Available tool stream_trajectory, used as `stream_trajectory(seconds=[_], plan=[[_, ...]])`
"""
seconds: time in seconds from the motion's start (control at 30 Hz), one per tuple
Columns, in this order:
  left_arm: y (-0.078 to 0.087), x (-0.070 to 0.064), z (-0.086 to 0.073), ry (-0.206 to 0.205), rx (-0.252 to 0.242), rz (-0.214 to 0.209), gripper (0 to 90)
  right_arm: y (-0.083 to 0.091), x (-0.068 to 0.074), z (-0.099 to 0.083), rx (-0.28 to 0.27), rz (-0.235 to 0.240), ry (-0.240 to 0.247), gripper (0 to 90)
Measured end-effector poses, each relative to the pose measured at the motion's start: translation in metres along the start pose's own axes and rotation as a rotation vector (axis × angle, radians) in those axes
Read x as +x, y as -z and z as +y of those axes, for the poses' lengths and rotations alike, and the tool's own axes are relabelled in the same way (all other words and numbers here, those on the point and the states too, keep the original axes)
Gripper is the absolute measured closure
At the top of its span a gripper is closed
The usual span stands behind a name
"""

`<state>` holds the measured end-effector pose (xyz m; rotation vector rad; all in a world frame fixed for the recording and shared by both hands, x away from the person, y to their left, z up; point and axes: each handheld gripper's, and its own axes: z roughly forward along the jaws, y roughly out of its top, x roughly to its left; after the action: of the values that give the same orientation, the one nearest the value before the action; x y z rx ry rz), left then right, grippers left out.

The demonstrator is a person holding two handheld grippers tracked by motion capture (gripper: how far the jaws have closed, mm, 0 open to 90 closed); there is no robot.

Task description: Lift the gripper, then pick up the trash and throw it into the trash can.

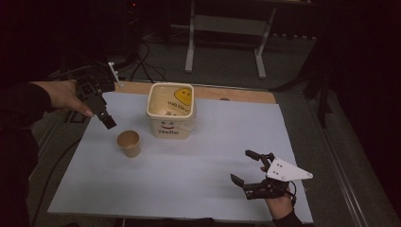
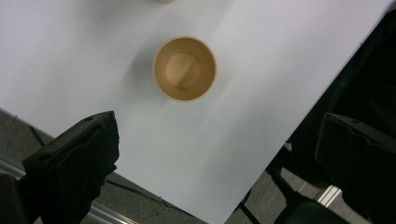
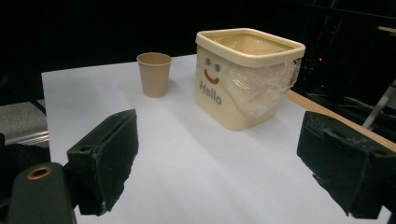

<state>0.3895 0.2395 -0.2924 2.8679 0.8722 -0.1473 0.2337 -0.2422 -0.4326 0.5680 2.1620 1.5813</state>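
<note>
A brown paper cup (image 1: 128,143) stands upright and empty on the white sheet (image 1: 189,175), just left of and in front of a cream square bin (image 1: 171,111) marked "Hello" and lined with clear plastic. My left gripper (image 1: 106,118) hovers above the sheet's left edge, tilted down toward the cup, open. From above, the left gripper view shows the cup (image 2: 185,69) ahead of the wide-apart jaws of the left gripper (image 2: 219,135). My right gripper (image 1: 241,165) is low near the front right, open and holding nothing. The right gripper view looks between the jaws of the right gripper (image 3: 217,140) at the cup (image 3: 154,73) and bin (image 3: 243,77).
A wooden table edge (image 1: 236,94) shows behind the sheet. Beyond it stand grey metal frame legs (image 1: 190,47) and floor cables (image 1: 142,66). The sheet's left edge drops off to dark floor (image 2: 140,200). Bare sheet lies between the cup and the right gripper.
</note>
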Motion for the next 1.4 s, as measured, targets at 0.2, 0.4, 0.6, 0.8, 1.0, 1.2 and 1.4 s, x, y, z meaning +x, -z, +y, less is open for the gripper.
stream_trajectory(seconds=[0.2,0.4,0.6,0.8,1.0,1.2,1.4], plan=[[0.002,-0.008,0.005,-0.114,0.007,0.030,0.7,0.000,0.001,0.000,-0.006,0.018,0.001,12.5],[0.012,-0.017,0.010,-0.211,-0.026,0.065,1.1,0.000,0.001,0.000,-0.004,0.025,0.003,12.5],[0.016,-0.026,0.017,-0.278,-0.017,0.083,1.1,0.000,0.001,0.000,-0.003,0.035,-0.001,12.5],[0.016,-0.032,0.021,-0.337,0.004,0.099,1.1,0.000,0.002,0.000,-0.004,0.041,0.002,12.4],[0.009,-0.032,0.025,-0.359,0.034,0.104,1.1,0.000,0.002,0.000,-0.003,0.045,0.001,12.4],[0.002,-0.027,0.028,-0.318,0.047,0.106,1.1,0.000,0.002,0.000,-0.005,0.054,0.006,12.4],[-0.011,-0.026,0.031,-0.300,0.074,0.097,1.1,0.000,0.003,0.000,0.001,0.054,0.006,11.4]])
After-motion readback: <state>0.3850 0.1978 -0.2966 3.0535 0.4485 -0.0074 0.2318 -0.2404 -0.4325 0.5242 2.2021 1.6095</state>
